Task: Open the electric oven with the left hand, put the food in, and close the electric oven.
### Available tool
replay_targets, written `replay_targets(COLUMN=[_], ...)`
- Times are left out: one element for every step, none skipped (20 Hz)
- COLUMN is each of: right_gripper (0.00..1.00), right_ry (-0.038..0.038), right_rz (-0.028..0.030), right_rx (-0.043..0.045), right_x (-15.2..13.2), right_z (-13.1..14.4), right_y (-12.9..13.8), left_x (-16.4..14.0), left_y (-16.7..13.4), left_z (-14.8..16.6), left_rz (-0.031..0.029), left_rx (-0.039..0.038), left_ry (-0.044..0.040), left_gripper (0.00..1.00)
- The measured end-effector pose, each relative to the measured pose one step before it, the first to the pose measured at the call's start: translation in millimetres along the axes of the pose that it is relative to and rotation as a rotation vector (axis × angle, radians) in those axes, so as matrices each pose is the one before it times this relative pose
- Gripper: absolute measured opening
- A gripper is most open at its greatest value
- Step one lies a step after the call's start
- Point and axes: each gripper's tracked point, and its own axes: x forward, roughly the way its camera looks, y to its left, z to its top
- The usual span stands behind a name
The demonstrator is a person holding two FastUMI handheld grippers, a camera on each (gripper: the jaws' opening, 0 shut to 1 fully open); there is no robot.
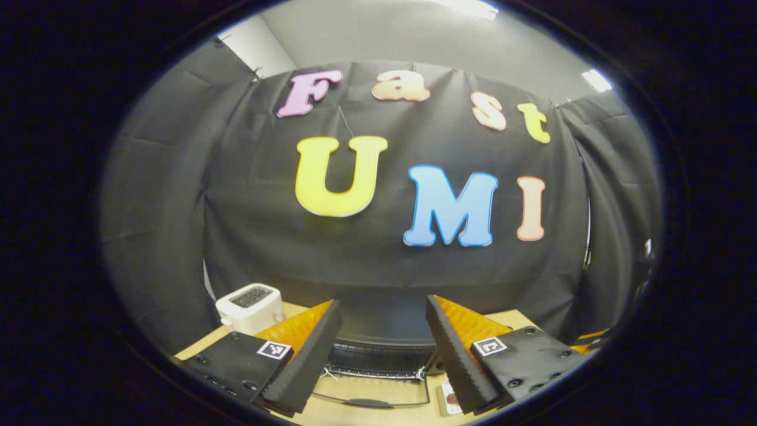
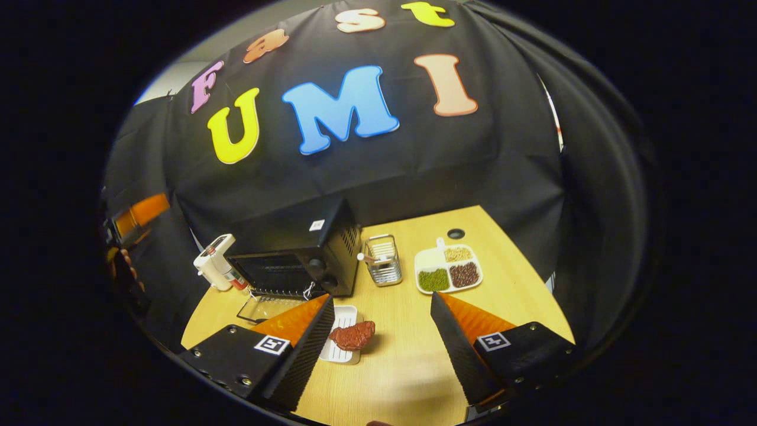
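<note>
So the black electric oven [image 2: 295, 251] sits toward the back of the light wooden table [image 2: 502, 296] with its glass door [image 2: 269, 307] already dropped flat in front of it. The left gripper [image 1: 383, 349] is held up high and roughly level, aimed over the top of the oven at the booth wall, jaws spread wide with nothing between them; in the right gripper view you can catch it off to the oven's left with a bit of the hand [image 2: 127, 266] holding it. The right gripper [image 2: 381, 346] hovers above the table in front of the oven, tilted down, jaws also wide apart and empty. The food, a reddish-brown chunk of meat [image 2: 353, 335], lies on a small white ridged tray [image 2: 342, 352] just in front of the oven's open door, right of the door's edge. A white toaster [image 1: 250, 306] is left of the oven, a wire metal basket [image 2: 383, 267] is just right of it, and a white divided plate of beans [image 2: 447, 269] is further right.
</note>
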Motion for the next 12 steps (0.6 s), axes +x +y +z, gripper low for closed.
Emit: replay_targets(right_gripper=[0.97,0.97,0.97,0.97,0.97,0.97,0.97,0.97,0.98,0.97,0.97,0.97], right_ry=[0.03088,0.03512,0.03392,0.03218,0.02725,0.02719,0.02584,0.02985,0.02607,0.02562,0.02323,0.01943], right_rz=[0.01964,0.0171,0.02555,0.02374,0.02134,0.01421,0.01003,0.01022,0.01029,0.00432,0.01582,0.00768], right_rx=[0.01236,0.01151,0.02155,0.02923,0.03447,0.03538,0.03365,0.03558,0.02804,0.01749,0.01628,0.01162], right_x=[10.41,11.92,10.57,11.12,9.2,10.43,8.47,10.15,12.09,11.87,8.23,7.13], right_z=[-10.63,-10.75,-10.81,-9.98,-10.04,-9.23,-9.0,-9.21,-8.98,-8.38,-6.23,-6.15], right_y=[1.86,0.74,0.09,0.85,1.44,-0.55,-0.39,-1.67,-2.4,-1.57,0.9,-0.75], left_x=[-6.45,-6.24,-4.75,-3.33,-3.02,-2.61,-2.29,-3.71,-3.43,-4.11,-2.84,-2.92], left_y=[2.75,1.68,2.18,2.41,2.38,4.65,5.65,4.36,1.12,1.05,3.52,4.99], left_z=[13.93,9.72,9.42,6.68,7.39,2.29,0.57,-5.54,-4.32,-4.46,0.07,-2.19], left_rz=[0.01269,0.00812,0.00915,0.00708,0.01025,0.00955,0.01998,0.01682,0.00868,0.00948,0.0146,0.01774], left_rx=[-0.00055,-0.00149,-0.00301,0.00285,0.00804,0.01902,0.02634,0.01839,0.00381,-0.00266,0.00012,0.00551], left_ry=[-0.02702,-0.02089,-0.01397,-0.01371,-0.01393,-0.01789,-0.00442,0.00987,0.01422,0.01092,0.00641,0.0069], left_gripper=[1.0,1.0,1.0,1.0,1.0,1.0,1.0,1.0,1.0,1.0,1.0,1.0])
